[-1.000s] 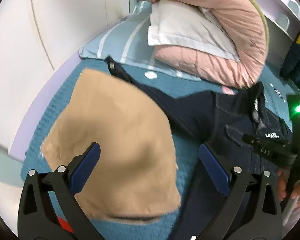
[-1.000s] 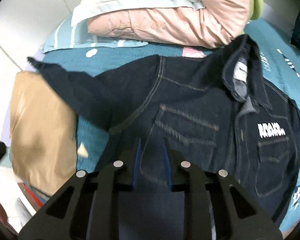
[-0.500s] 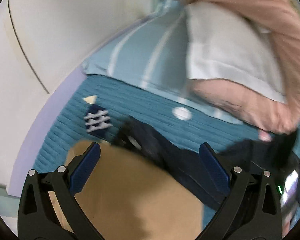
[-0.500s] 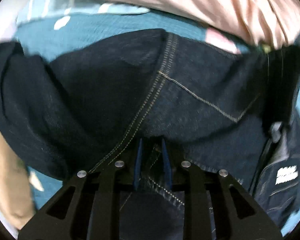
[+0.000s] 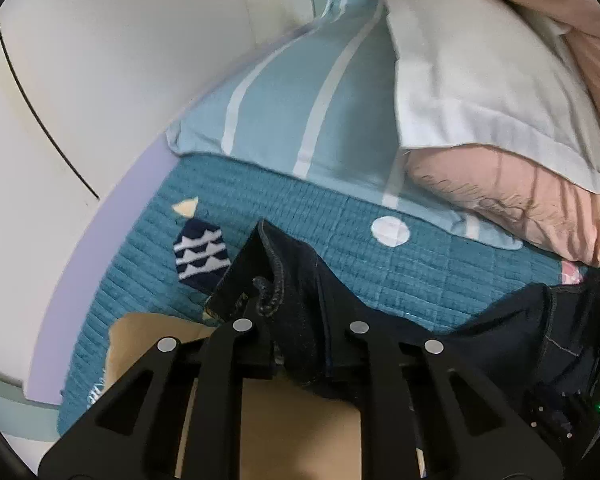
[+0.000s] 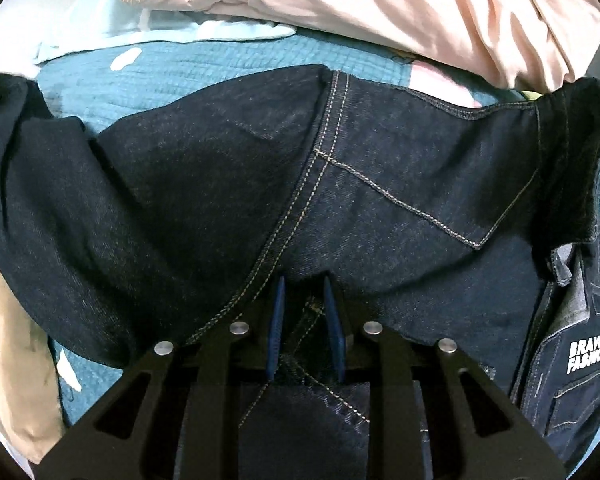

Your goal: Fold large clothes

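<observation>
A dark denim jacket point(image 6: 380, 200) with tan stitching and a white "BRAVO FASHION" print lies on the teal bed cover point(image 5: 380, 280). My right gripper point(image 6: 303, 304) is shut on a fold of the jacket near the shoulder seam. In the left wrist view the jacket's sleeve point(image 5: 296, 280) runs out toward the bed's left side, cuff end up. My left gripper point(image 5: 298, 332) is shut on this sleeve near the cuff; its pads are hidden in the cloth.
A tan folded garment point(image 5: 284, 432) lies under the left gripper, and shows at the left edge of the right wrist view point(image 6: 8, 360). A striped blue pillow point(image 5: 300, 100), a white pillow point(image 5: 480, 72) and a pink quilt point(image 6: 380, 12) are piled at the head. A white wall point(image 5: 80, 60) borders the left.
My left gripper moved forward to the sleeve cuff and went from open to shut on it. My right gripper stayed shut on the jacket and moved closer to the shoulder seam.
</observation>
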`<state>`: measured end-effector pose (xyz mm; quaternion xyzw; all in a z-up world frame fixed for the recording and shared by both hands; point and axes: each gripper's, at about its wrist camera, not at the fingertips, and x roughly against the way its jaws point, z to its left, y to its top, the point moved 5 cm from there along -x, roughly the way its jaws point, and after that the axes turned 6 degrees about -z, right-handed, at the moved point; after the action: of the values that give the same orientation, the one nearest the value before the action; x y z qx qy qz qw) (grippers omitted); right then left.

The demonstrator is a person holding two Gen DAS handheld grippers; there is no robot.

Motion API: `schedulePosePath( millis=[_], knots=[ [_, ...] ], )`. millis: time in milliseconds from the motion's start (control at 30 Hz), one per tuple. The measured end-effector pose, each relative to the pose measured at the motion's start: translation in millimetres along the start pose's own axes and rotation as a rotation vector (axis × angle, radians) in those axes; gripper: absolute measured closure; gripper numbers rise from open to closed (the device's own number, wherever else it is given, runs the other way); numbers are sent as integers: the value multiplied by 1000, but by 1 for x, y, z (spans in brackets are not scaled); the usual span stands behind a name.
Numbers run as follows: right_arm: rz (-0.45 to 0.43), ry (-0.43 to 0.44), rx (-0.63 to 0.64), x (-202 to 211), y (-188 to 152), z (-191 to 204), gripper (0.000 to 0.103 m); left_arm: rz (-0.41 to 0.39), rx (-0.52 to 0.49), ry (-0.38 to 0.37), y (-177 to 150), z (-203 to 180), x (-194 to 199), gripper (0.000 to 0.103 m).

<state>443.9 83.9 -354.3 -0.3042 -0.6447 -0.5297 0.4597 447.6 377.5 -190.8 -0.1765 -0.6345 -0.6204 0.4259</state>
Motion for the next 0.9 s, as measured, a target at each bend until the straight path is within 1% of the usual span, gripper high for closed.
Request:
schedulePosePath(
  millis=[133, 200, 267, 333, 400, 433, 500, 567, 600, 633, 700, 733, 767, 833, 867, 900],
  knots=[
    [-31, 16, 2, 3, -2, -5, 82, -96, -61, 31, 10, -18, 32, 88],
    [-51, 18, 32, 8, -4, -5, 82, -134, -109, 54, 12, -29, 46, 88],
    [-68, 26, 23, 11, -8, -5, 84, -176, -160, 68, 15, -43, 65, 88],
    [-68, 51, -15, 18, -9, -10, 84, -206, -200, 62, 16, -58, 82, 89],
    [-65, 113, -50, 33, -11, -14, 85, -218, -216, 49, 17, -71, 94, 90],
    [-82, 133, -51, 44, -13, -17, 85, -220, -226, 27, 17, -81, 103, 91],
    [-120, 132, -39, 71, -17, -23, 85, -243, -258, 18, 17, -99, 117, 91],
    [-156, 155, -68, 107, -27, -37, 85, -274, -300, 3, 15, -122, 133, 91],
    [-167, 166, -83, 115, -30, -47, 85, -279, -312, -5, 13, -130, 137, 91],
    [-186, 173, -105, 130, -36, -65, 85, -285, -336, -24, 9, -147, 145, 91],
    [-199, 147, -113, 144, -43, -80, 85, -292, -365, -43, 3, -172, 156, 91],
    [-199, 110, -118, 153, -52, -97, 85, -293, -382, -60, -1, -187, 161, 91],
    [-198, 91, -128, 152, -54, -105, 85, -295, -391, -73, -4, -200, 164, 91],
    [-186, 65, -183, 162, -73, -135, 85, -296, -409, -107, -14, -225, 171, 91],
    [-175, 57, -223, 167, -87, -154, 85, -293, -426, -129, -22, -244, 177, 91],
    [-171, 52, -248, 166, -93, -163, 85, -295, -444, -139, -27, -257, 180, 91]
  ],
)
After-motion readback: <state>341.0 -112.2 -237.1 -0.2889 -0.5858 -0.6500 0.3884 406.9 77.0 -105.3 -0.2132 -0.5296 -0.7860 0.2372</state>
